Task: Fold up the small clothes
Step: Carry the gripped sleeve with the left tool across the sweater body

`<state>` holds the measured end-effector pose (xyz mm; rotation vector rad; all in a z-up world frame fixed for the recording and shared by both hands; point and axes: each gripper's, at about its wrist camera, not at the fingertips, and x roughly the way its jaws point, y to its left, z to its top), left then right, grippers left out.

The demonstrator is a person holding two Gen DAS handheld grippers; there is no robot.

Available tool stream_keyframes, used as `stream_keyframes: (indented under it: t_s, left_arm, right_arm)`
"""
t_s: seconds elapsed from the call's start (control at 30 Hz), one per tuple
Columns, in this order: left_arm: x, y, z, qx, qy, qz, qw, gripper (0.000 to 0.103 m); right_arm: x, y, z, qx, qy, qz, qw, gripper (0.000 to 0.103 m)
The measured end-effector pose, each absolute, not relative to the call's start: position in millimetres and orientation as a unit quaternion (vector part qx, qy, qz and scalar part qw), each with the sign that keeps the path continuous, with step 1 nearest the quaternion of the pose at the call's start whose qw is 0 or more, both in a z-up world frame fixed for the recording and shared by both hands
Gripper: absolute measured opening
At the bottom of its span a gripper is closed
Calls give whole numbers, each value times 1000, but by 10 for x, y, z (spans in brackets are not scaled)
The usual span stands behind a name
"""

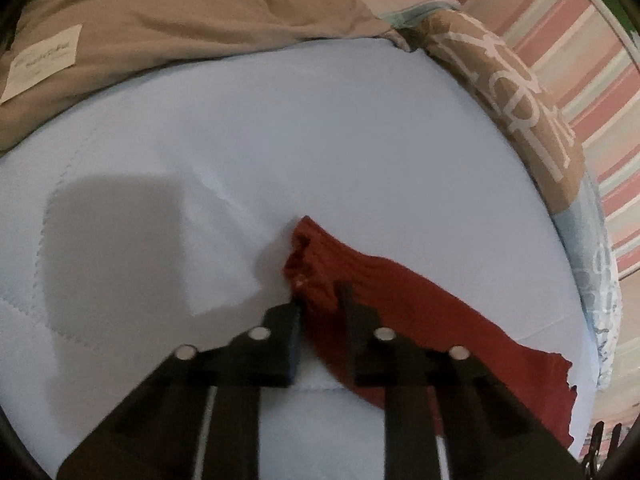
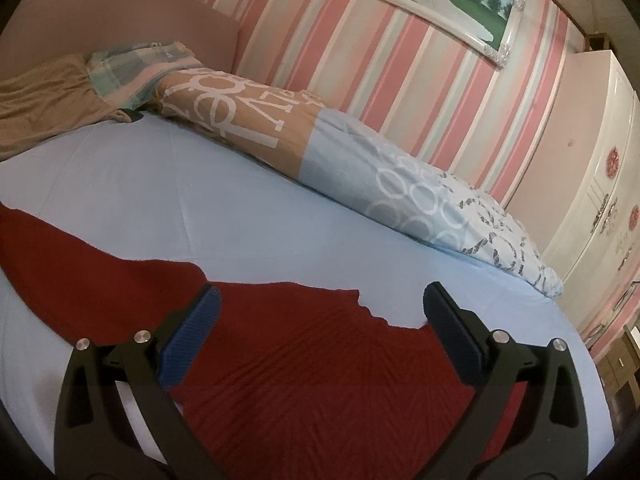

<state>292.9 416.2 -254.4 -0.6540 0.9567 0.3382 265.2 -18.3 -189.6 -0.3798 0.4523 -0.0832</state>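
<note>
A dark red knitted garment [image 1: 420,320] lies on the light blue bed sheet [image 1: 280,140]. In the left wrist view my left gripper [image 1: 320,300] is nearly closed around the garment's bunched left end, cloth between the fingers. In the right wrist view the garment [image 2: 320,368] spreads flat under my right gripper [image 2: 320,300], which is wide open, its blue pads [image 2: 192,336] on either side above the cloth's scalloped hem.
A long patterned brown-and-blue pillow [image 2: 320,156] lies along the striped pink wall [image 2: 380,60]. A brown blanket [image 1: 180,12] covers the bed's far end. A white wardrobe [image 2: 600,200] stands at the right.
</note>
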Motion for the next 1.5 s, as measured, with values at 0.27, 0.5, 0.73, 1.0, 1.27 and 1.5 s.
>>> stream_keyframes:
  t_s: [0.27, 0.5, 0.73, 1.0, 1.27, 1.5]
  left_arm:
    - [2954, 3598, -2031, -184, 388, 122, 895, 10]
    - [3128, 2509, -1686, -97, 367, 34, 924, 10]
    - [3319, 1008, -1596, -58, 361, -74, 928, 10]
    - [3560, -574, -1867, -57, 397, -176, 899, 10]
    - [3570, -1744, -2158, -56, 427, -240, 870, 10]
    - [3482, -2199, -2573, -41, 464, -244, 851, 10]
  right_arm:
    - [2657, -429, -1848, -165, 232, -45, 958, 100]
    - [2624, -1057, -1674, -134, 241, -87, 957, 100]
    - [2448, -1980, -1526, -114, 247, -148, 951, 100]
    - [2245, -2782, -1622, -92, 269, -199, 938, 100]
    - [2174, -3445, -1908, -65, 302, -240, 920, 100]
    - [2193, -3691, -2143, -50, 330, -245, 910, 100]
